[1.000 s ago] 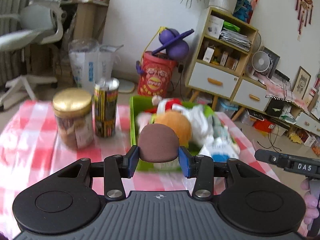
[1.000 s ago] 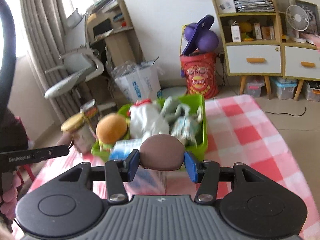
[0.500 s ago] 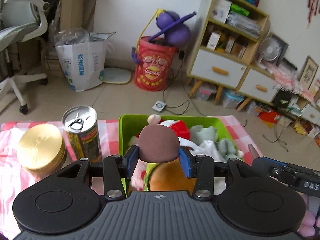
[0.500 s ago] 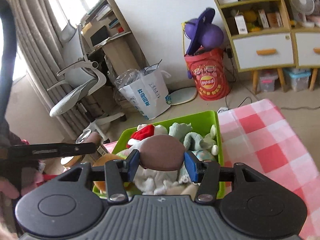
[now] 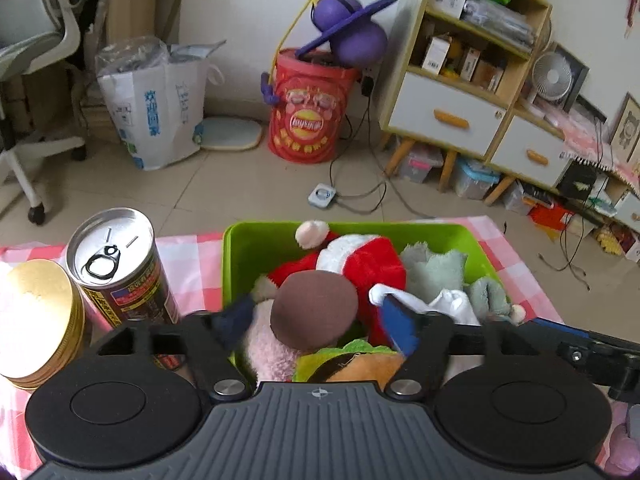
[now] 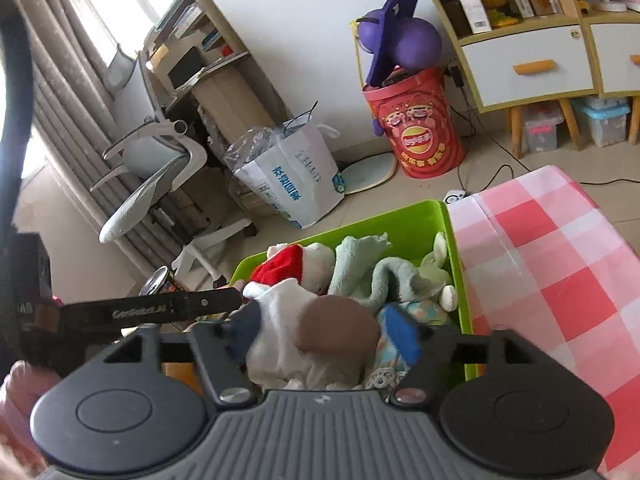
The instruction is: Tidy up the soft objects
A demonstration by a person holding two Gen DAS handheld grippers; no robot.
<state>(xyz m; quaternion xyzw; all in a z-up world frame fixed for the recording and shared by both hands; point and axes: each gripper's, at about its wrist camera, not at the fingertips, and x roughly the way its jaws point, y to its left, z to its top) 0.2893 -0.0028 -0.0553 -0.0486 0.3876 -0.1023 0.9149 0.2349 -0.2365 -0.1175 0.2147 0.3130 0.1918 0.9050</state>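
Observation:
A green bin on the checked tablecloth holds several soft toys: a red and white Santa plush, grey-green plush, a burger plush and a pink one. My left gripper hangs over the bin with its jaws opening. A brown soft round piece sits between the blue fingers with gaps on both sides. My right gripper is over the same bin, also opening, and a second brown soft piece lies loose between its fingers above white cloth.
A tall drink can and a gold-lidded jar stand left of the bin. The pink checked tablecloth spreads to the bin's right. The left tool's side crosses the right wrist view. Floor clutter lies beyond the table.
Both grippers moved forward over the green bin. Their jaws then spread, and each let go of the brown piece it was pinching.

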